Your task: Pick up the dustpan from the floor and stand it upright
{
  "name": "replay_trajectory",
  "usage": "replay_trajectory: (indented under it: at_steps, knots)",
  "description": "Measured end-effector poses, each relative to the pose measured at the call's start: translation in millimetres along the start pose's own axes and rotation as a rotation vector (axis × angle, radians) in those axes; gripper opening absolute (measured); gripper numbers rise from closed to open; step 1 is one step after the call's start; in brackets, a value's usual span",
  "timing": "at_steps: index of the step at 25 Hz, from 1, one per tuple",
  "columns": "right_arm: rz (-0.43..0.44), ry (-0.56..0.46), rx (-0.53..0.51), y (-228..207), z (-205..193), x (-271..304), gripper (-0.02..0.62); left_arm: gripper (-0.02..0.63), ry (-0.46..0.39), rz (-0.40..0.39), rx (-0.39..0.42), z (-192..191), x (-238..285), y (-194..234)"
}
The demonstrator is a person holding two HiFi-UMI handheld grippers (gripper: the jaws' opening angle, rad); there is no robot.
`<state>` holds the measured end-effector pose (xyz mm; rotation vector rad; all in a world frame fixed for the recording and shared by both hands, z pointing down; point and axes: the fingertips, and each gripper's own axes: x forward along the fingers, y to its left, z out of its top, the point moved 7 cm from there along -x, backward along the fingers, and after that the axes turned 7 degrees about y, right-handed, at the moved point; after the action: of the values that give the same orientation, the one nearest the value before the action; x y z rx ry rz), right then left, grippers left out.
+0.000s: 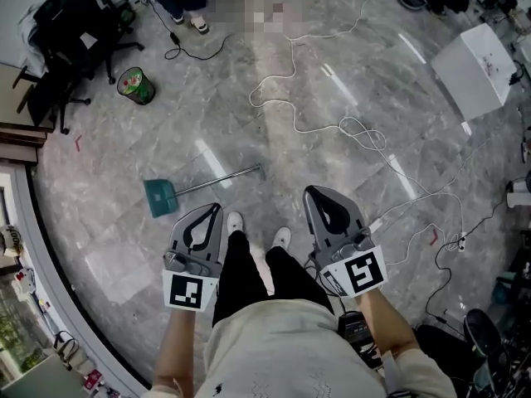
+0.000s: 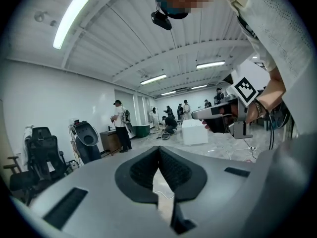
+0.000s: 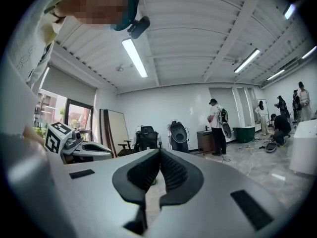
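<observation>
**A:** Dustpan [image 1: 159,197]: where does it lie?

**B:** Flat on the grey marble floor [image 1: 124,152], a little beyond the person's shoes [image 1: 235,221] and to their left. The teal pan is at the left end. The long handle [image 1: 220,179] runs from it to the right and slightly away, and ends short of a loose white cable [image 1: 365,135].

**A:** And the tool, in each hand?

**B:** The left gripper [image 1: 217,208] and the right gripper [image 1: 311,191] both have their jaws brought together. Each gripper's own view shows the dark pads meeting at the tip with nothing between them. Both are held out in front of the body, on the near side of the dustpan and apart from it. The left gripper is the closer of the two, its tip near the middle of the handle as seen from the head view. The right gripper is well to the right of the handle's end.

**A:** How far along is the task?

**B:** By the look of it, at the very start. Nothing is gripped, the dustpan is not lifted, and it is not upright. What is left, as a judgement:
- part the jaws
- reach down to the handle or the pan
- close on it
- raise it
- set it standing
</observation>
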<state>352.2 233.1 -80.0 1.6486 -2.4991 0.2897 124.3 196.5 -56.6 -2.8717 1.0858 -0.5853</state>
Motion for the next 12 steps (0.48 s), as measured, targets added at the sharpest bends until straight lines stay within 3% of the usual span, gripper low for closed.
replay_trajectory:
  at_steps: [2, 3, 8, 12]
  knots:
    - [-0.014, 0.008, -0.027, -11.5, -4.6, 22.1, 0.017, 0.011, 0.05, -0.064, 0.147, -7.9, 31.7, 17.0]
    - [-0.028, 0.006, -0.036, -16.1, -7.5, 34.2, 0.017, 0.011, 0.064, -0.084, 0.171, -14.5, 48.5, 26.3]
    - [-0.171, -0.01, 0.041, -46.2, -37.2, 97.5, 0.017, 0.011, 0.185, -0.174, 0.152, -72.9, 139.3, 67.1]
    - [-0.254, 0.049, 0.103, -72.1, -81.0, 139.0, 0.017, 0.011, 0.389, -0.283, 0.259, -150.7, 216.3, 79.3]
